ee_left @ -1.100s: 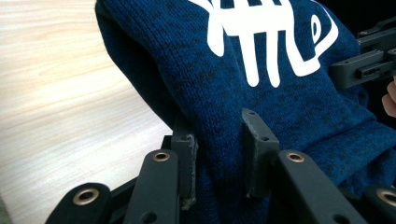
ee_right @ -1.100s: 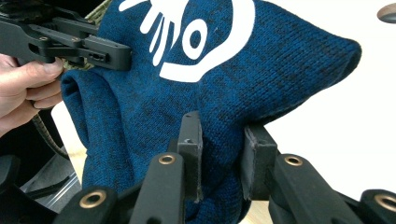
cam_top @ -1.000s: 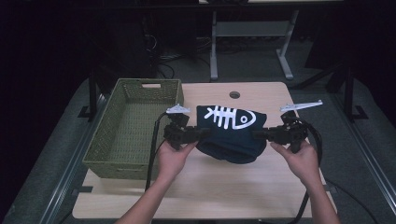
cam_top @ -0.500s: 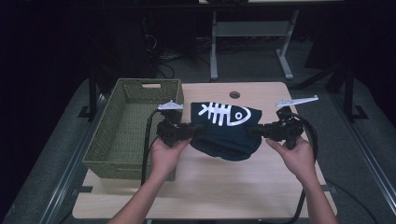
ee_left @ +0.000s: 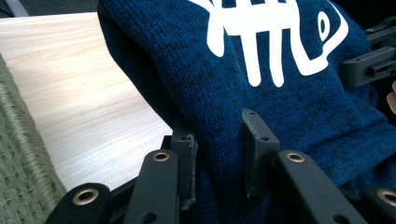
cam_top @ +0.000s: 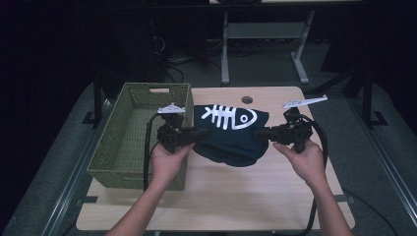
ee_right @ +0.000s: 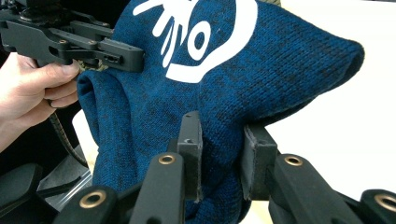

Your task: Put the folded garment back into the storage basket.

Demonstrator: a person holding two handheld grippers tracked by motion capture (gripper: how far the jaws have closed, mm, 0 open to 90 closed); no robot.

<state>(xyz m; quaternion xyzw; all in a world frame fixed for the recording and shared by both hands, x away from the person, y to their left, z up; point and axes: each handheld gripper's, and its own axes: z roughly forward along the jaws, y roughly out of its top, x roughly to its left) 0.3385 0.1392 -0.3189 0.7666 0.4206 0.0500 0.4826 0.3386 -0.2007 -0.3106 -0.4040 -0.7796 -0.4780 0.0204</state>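
garment: a folded dark blue knitted sweater (cam_top: 231, 135) with a white fish-skeleton print is held up in the middle of the high view, over the worktop (cam_top: 221, 196); its lower fold sags toward the wood, and whether it touches cannot be told.
left grip: the left gripper (ee_left: 219, 158) is seen with its jaws pinching a thick bunch of the knit at the garment's left edge; in the high view it sits just right of the basket's near corner.
right grip: the right gripper (ee_right: 222, 156) is clamped on the opposite edge in the same way, with cloth bulging between and around the jaws.
why two grips: the folded bundle is judged to be held at both ends so that the fold stays together and the print stays on top, instead of the layers dropping open.
basket: a green woven basket (cam_top: 125, 147) stands at the left of the high view, just beside the garment and apart from it; its inside looks bare.
likely purpose: the garment is judged to be carried as a stack toward the basket, which lies close on the left side.
risk: the sagging middle could be caught on the basket's rim if it is not cleared.
hands: the left hand (cam_top: 167, 162) and the right hand (cam_top: 305, 160) are wrapped round the gripper handles at the lower part of the frame.
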